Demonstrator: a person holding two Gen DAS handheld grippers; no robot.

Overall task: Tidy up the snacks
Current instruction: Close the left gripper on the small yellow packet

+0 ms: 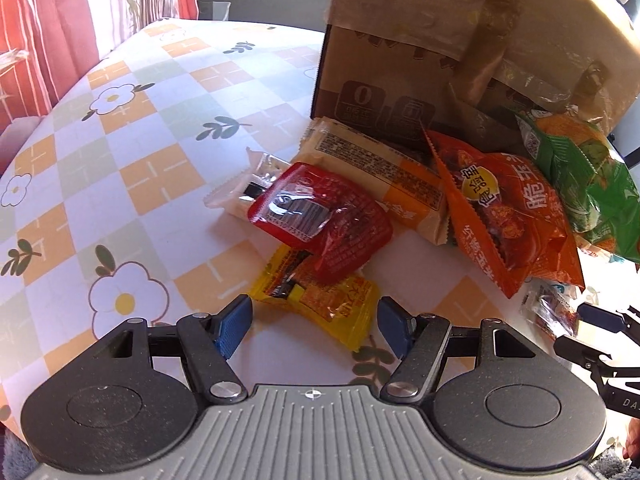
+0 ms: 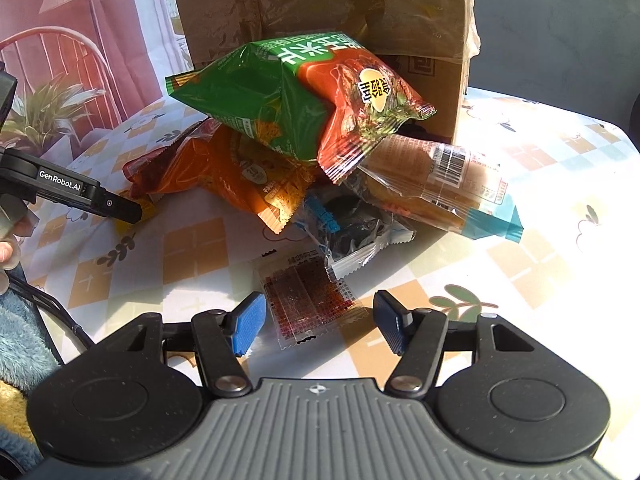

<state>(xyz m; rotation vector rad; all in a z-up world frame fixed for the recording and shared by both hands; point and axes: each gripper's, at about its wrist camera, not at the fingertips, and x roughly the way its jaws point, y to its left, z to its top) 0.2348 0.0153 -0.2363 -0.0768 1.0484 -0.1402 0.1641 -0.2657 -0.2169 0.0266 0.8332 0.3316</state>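
A pile of snack packets lies in front of a cardboard box [image 1: 420, 60]. In the left wrist view my left gripper [image 1: 314, 326] is open around the near end of a yellow packet [image 1: 320, 300]; a red packet [image 1: 324, 220] lies on it, with a beige bar [image 1: 372, 176], an orange bag [image 1: 504, 216] and a green bag [image 1: 580, 176] behind. In the right wrist view my right gripper [image 2: 320, 324] is open around a small clear packet with red print [image 2: 308, 300]. Behind it lie a dark cookie packet [image 2: 348, 232], a clear bread packet [image 2: 440, 176], the orange bag [image 2: 224, 172] and the green bag [image 2: 292, 104].
The table has a checked flower-print cloth [image 1: 140, 152]. The box [image 2: 320, 8] stands upright behind the pile. The left gripper shows at the left of the right wrist view [image 2: 120, 208]. A red chair and curtains stand beyond the table's far edge.
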